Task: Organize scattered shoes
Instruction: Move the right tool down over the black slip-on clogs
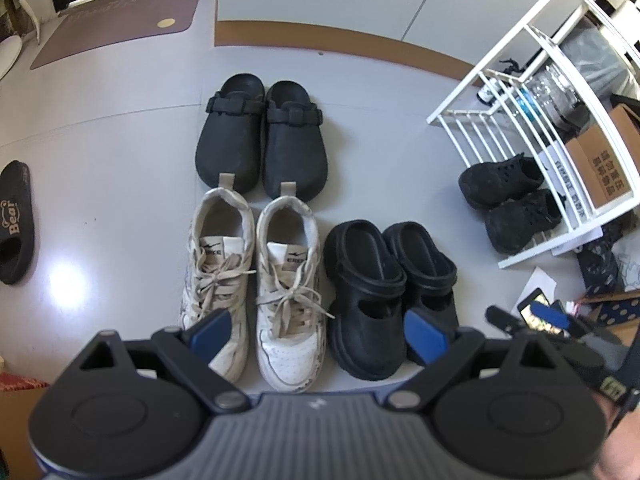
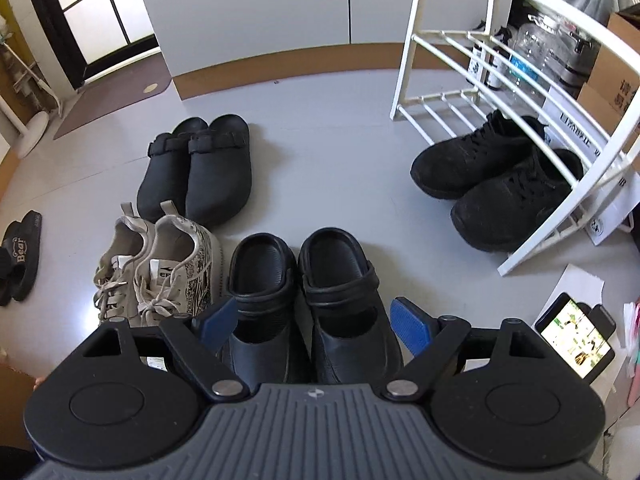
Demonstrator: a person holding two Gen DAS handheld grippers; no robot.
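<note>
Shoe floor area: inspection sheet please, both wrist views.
Surface: grey floor, glossy.
Job's things: black clogs, white sneakers, black strap clogs paired in rows; black sneakers at white rack; Bear slides apart, far left.
Clutter: phone, lit; paper, boxes, bottles near rack.
Grippers: left hand-held gripper and right hand-held gripper open, empty.
Cables: nothing seen.
Surroundings: doormat, door.

Between the left claw's [image 1: 318, 338] blue pads [image 1: 425, 337]: white sneakers [image 1: 256, 288] with beige laces, black print. Beyond them, black clogs [image 1: 262, 140]. Right: black sandals [image 1: 384, 288], white rack [image 1: 536, 92]. Grey floor [image 1: 120, 152].
</note>
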